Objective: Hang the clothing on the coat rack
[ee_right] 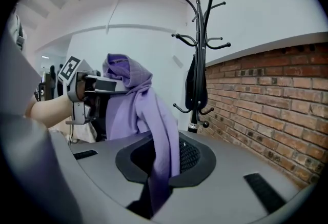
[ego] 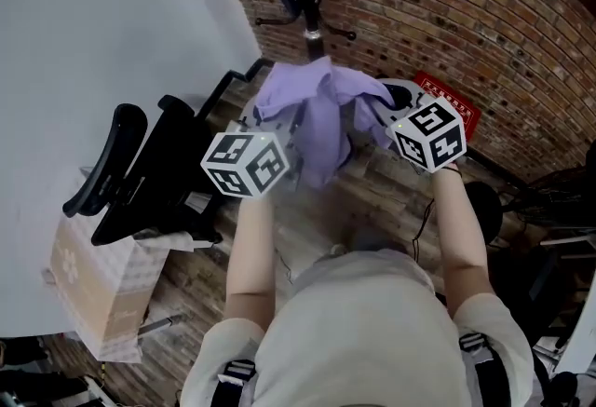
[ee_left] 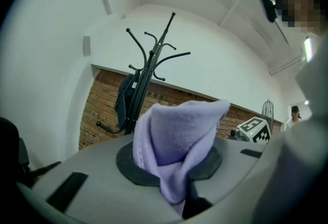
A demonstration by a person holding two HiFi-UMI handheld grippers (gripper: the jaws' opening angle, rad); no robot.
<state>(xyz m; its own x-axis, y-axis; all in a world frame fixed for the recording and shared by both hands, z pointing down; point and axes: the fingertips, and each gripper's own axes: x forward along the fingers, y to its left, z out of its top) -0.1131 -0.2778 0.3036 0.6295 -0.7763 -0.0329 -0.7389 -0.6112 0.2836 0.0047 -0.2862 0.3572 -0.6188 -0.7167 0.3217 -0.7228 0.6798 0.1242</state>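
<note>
A lilac garment (ego: 317, 107) hangs bunched between my two grippers at chest height. The left gripper (ee_left: 177, 166) is shut on a fold of the lilac cloth (ee_left: 174, 136), which stands up out of its jaws. The right gripper (ee_right: 159, 166) is shut on another part, and the cloth (ee_right: 154, 120) drapes from the left gripper (ee_right: 84, 89) down into its jaws. The black coat rack (ego: 309, 14) stands ahead by the brick wall, its upper hooks (ee_right: 202, 38) bare. A dark garment (ee_right: 195, 82) hangs on a lower hook. Both marker cubes (ego: 245, 163) (ego: 428, 135) face up.
A black office chair (ego: 140, 172) stands at the left, with a cardboard box (ego: 88, 289) below it. A red sign (ego: 452, 102) leans at the foot of the brick wall (ego: 447, 14). White wall fills the left. A person (ee_left: 294, 113) stands far off.
</note>
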